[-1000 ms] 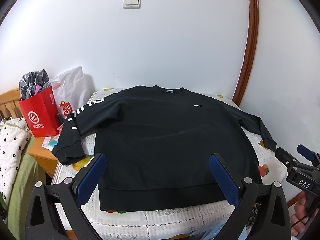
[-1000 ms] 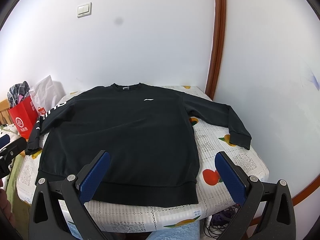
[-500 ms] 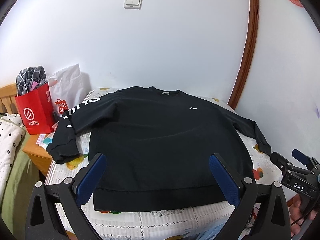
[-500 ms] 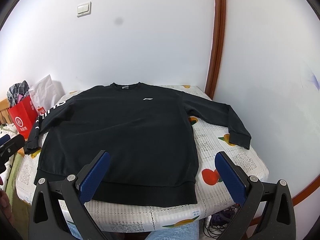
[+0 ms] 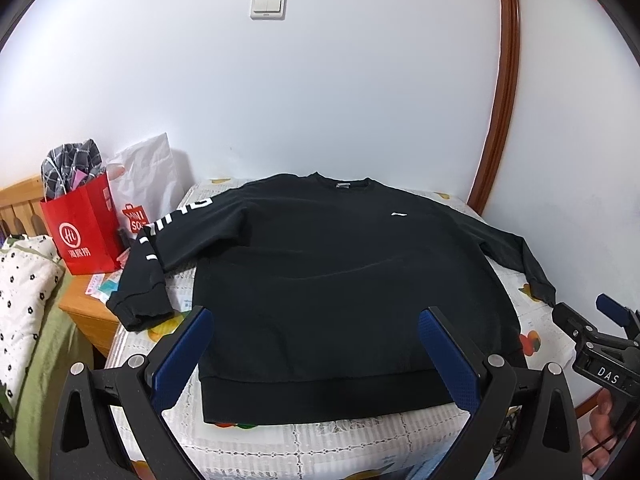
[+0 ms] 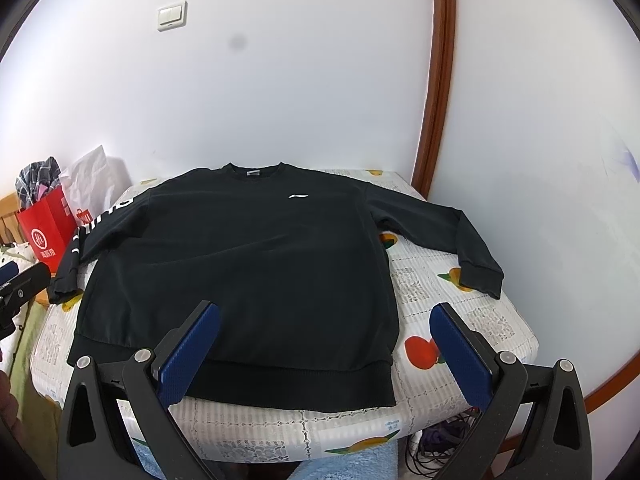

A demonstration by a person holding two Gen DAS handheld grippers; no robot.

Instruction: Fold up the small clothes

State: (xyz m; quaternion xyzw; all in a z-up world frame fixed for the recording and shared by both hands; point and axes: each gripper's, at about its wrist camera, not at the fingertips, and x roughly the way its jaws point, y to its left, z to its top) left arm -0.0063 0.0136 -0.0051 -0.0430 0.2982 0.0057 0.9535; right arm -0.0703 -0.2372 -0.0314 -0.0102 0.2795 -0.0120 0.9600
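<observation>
A black long-sleeved sweatshirt [image 5: 340, 280] lies flat, front up, on a small table with a fruit-print cloth [image 5: 536, 320]; it also shows in the right wrist view [image 6: 260, 272]. Both sleeves are spread out; the left sleeve with white letters [image 5: 156, 248] hangs over the table's left edge. The right sleeve's cuff [image 6: 480, 276] lies near the right edge. My left gripper [image 5: 314, 316] is open and empty, above the hem. My right gripper [image 6: 324, 312] is open and empty, above the hem's right part.
A red paper bag [image 5: 84, 232] and a white bag [image 5: 148, 184] stand on a wooden bedside stand left of the table. White walls close in behind and right, with a brown door frame [image 6: 436, 88]. Cables [image 6: 440, 440] lie under the table.
The left gripper has shifted left and back a little, so the sweatshirt sits more to the right in its view. The right gripper has barely moved. Both stay open.
</observation>
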